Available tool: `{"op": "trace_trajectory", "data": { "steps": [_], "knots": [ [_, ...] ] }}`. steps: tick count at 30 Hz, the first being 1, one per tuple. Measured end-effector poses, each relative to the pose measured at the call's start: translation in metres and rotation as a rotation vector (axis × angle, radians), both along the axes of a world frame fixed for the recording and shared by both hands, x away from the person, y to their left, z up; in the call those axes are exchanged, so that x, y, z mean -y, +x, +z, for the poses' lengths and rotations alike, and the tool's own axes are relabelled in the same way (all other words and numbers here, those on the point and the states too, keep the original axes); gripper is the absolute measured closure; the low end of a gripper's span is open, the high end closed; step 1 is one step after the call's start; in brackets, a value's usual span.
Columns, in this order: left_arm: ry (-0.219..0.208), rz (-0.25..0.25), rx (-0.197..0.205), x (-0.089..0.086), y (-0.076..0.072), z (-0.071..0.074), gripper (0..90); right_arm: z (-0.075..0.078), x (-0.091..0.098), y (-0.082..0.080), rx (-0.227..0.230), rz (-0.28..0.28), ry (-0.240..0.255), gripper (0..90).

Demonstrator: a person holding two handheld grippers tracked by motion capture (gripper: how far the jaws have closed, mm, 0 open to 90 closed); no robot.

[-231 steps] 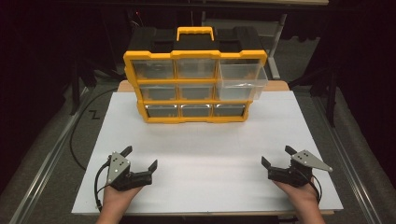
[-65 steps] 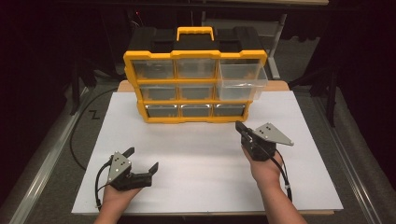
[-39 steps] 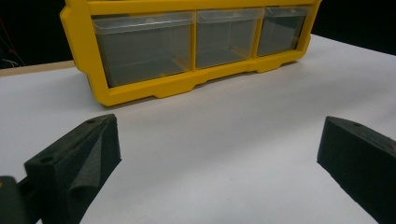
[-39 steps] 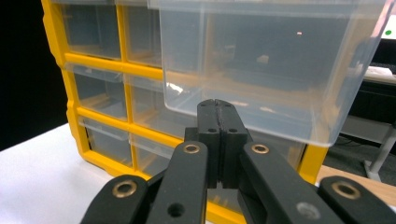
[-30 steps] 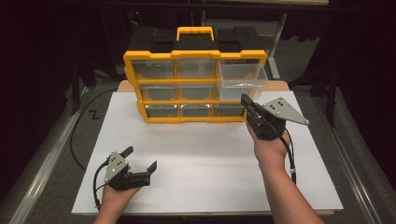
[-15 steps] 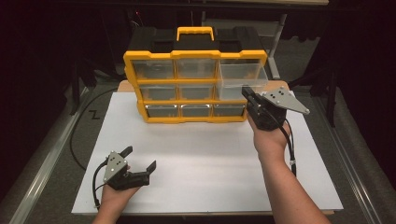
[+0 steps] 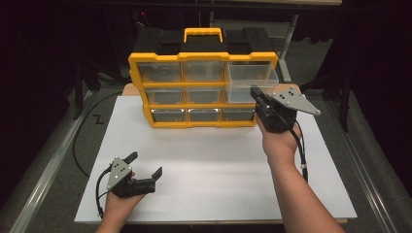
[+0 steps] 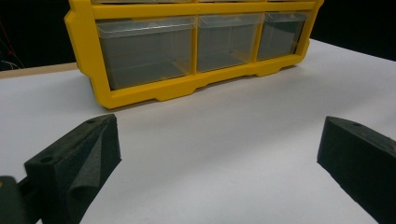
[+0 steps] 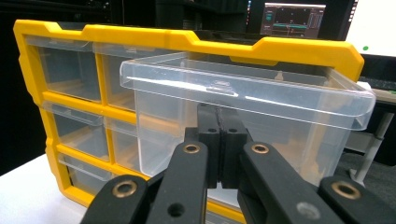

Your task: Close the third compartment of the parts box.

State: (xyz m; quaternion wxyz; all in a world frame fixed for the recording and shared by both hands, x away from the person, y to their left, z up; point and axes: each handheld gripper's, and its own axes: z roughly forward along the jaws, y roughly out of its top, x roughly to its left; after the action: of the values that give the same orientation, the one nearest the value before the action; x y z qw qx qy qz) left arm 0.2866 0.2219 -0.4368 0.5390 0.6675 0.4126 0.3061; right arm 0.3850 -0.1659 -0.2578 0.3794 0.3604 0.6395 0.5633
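A yellow organiser point(image 7: 201, 90) with clear plastic drawers and a black top stands at the back of the white board. Its top-right drawer point(image 7: 250, 80) sticks out past the frame. My right gripper point(image 7: 256, 94) is held up at the front wall of that drawer, jaws shut against each other. In the right gripper view the gripper point(image 9: 218, 116) has its closed tips just under the rim of the drawer point(image 9: 280, 98), with nothing between them. My left gripper point(image 7: 145, 164) rests open on the board at front left, facing the bottom row of the organiser point(image 8: 187, 88).
The white board point(image 7: 204, 165) covers the table, with open surface between the organiser and both hands. A black cable point(image 7: 80, 141) loops on the floor at the left. A lit monitor point(image 9: 292, 18) stands behind the organiser.
My right gripper has moved forward from the board's front right and risen to the protruding top-right drawer. The left gripper has stayed where it was.
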Motion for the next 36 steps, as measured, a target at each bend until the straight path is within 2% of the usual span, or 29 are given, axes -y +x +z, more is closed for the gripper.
{"op": "trace_trajectory", "data": {
  "steps": [22,36],
  "knots": [
    [-0.005,-0.004,-0.003,-0.001,0.000,0.000,0.4,0.001,-0.005,0.019,-0.015,-0.040,-0.020,90.0],
    [-0.013,-0.003,-0.006,-0.002,0.000,0.000,0.4,0.003,-0.010,0.038,-0.021,-0.072,-0.034,90.0]
  ]
}}
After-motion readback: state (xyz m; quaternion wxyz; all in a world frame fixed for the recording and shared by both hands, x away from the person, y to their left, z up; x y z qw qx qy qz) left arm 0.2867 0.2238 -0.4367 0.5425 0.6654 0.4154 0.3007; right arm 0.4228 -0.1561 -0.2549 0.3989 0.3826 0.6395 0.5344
